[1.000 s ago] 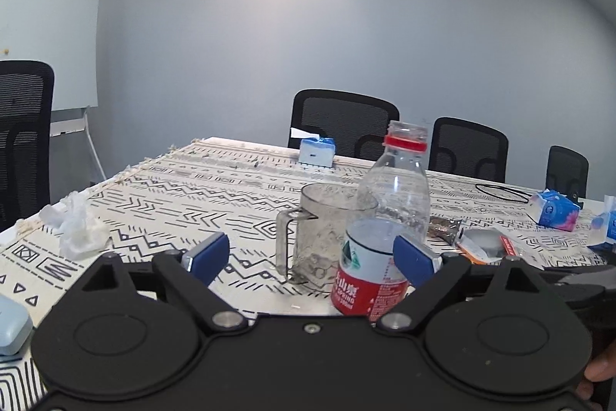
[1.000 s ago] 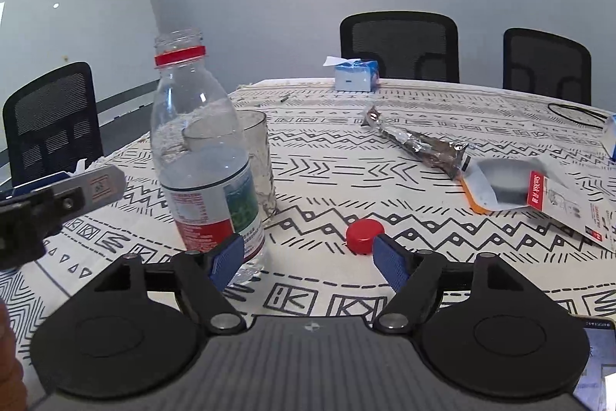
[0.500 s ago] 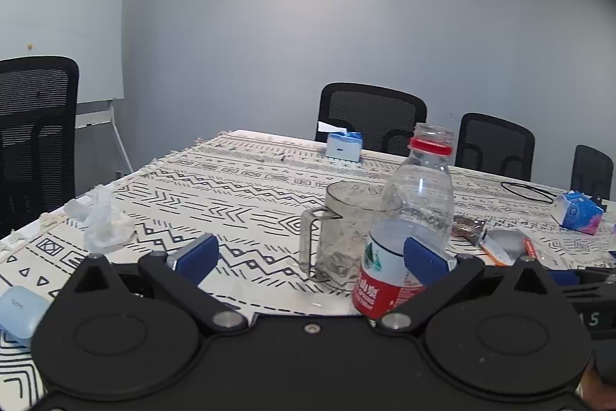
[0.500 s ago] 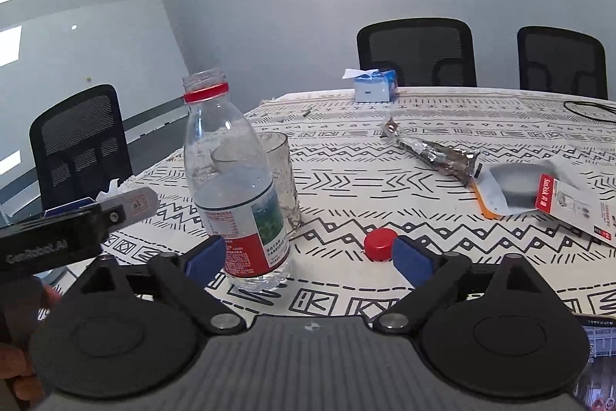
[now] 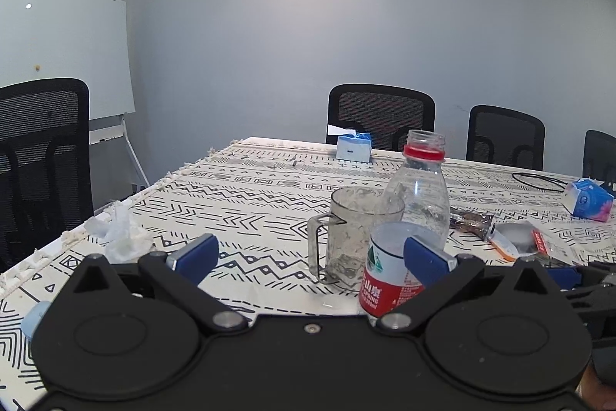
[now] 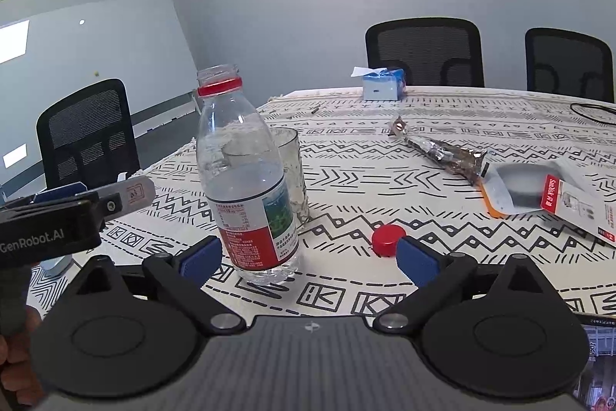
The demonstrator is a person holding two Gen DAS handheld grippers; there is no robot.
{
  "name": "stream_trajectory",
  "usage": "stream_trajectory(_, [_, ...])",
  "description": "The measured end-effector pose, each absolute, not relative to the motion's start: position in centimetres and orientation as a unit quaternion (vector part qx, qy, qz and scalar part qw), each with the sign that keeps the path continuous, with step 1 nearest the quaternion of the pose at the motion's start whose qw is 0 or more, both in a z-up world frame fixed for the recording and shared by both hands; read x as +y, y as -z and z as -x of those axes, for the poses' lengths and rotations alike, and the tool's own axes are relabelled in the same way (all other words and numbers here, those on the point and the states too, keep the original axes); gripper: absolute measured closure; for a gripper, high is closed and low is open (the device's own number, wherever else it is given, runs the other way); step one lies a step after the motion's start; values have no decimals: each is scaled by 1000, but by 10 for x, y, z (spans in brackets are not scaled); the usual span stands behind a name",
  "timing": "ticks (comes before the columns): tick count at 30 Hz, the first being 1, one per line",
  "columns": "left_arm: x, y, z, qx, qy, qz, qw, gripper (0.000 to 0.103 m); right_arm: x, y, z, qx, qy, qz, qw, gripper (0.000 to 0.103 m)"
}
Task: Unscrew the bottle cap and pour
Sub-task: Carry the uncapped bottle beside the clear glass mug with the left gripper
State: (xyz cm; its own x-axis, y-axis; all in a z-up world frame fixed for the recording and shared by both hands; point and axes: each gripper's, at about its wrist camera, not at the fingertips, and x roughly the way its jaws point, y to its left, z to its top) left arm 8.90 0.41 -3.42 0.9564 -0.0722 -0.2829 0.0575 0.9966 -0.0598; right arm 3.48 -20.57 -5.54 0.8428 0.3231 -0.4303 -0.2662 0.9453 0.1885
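An uncapped clear water bottle (image 6: 246, 180) with a red label and red neck ring stands upright on the patterned tablecloth, partly filled; it also shows in the left wrist view (image 5: 408, 241). A clear glass mug (image 5: 354, 234) stands just behind it (image 6: 292, 172). The red cap (image 6: 388, 239) lies on the cloth right of the bottle. My left gripper (image 5: 308, 255) is open and empty, its right finger in front of the bottle. My right gripper (image 6: 308, 255) is open and empty, with the bottle near its left finger and the cap by its right finger.
A tissue box (image 6: 381, 85) stands at the far edge. A foil wrapper (image 6: 439, 149) and a card package (image 6: 546, 193) lie at right. Crumpled tissue (image 5: 119, 234) lies at the left edge. Black chairs surround the table. The left gripper's body (image 6: 57, 222) shows at left.
Both grippers have drawn back and upward from the bottle, so it sits farther off and more centred in the right wrist view. The bottle, mug and cap have not moved.
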Motion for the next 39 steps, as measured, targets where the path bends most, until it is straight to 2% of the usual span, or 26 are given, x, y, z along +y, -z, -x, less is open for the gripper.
stream_trajectory(39, [8, 45, -102, 166, 23, 21, 986, 0, -201, 54, -30, 220, -152, -35, 963, 4])
